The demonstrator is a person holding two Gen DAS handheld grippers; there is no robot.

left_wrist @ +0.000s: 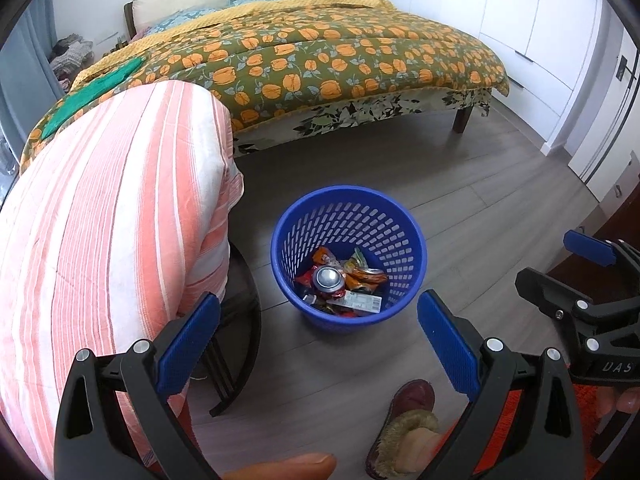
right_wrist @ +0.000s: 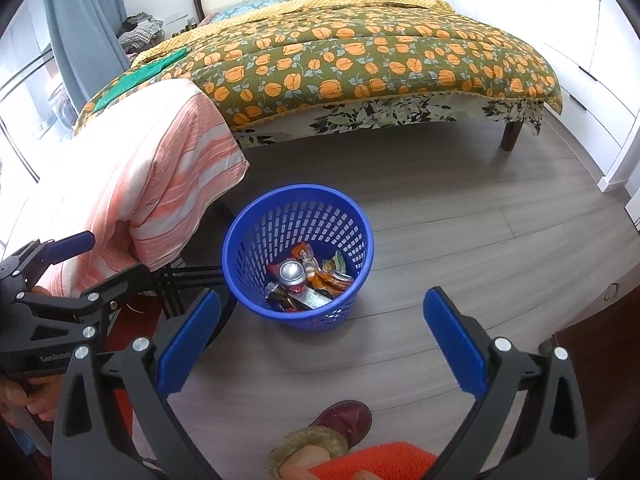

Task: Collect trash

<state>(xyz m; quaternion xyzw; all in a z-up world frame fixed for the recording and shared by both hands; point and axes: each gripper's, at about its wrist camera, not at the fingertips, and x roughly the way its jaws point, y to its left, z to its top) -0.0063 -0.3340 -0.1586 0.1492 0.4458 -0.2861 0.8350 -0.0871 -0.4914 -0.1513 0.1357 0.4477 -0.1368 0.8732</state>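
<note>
A blue perforated bin (left_wrist: 384, 220) stands on the grey wood floor, also in the right wrist view (right_wrist: 256, 224). It holds trash: a drink can (left_wrist: 329, 278) (right_wrist: 292, 271), snack wrappers (left_wrist: 362, 272) (right_wrist: 328, 278) and a white label strip. My left gripper (left_wrist: 318, 344) is open and empty, held above the floor in front of the bin. My right gripper (right_wrist: 322, 340) is open and empty too, just right of the left one; it shows at the right edge of the left wrist view (left_wrist: 560, 264).
A bed (left_wrist: 320, 60) with an orange floral quilt fills the back. A pink striped cloth (left_wrist: 100, 220) drapes over a black-framed chair (left_wrist: 236, 352) left of the bin. A slippered foot (right_wrist: 332, 436) is near the bottom. White wardrobes (left_wrist: 532, 20) line the right.
</note>
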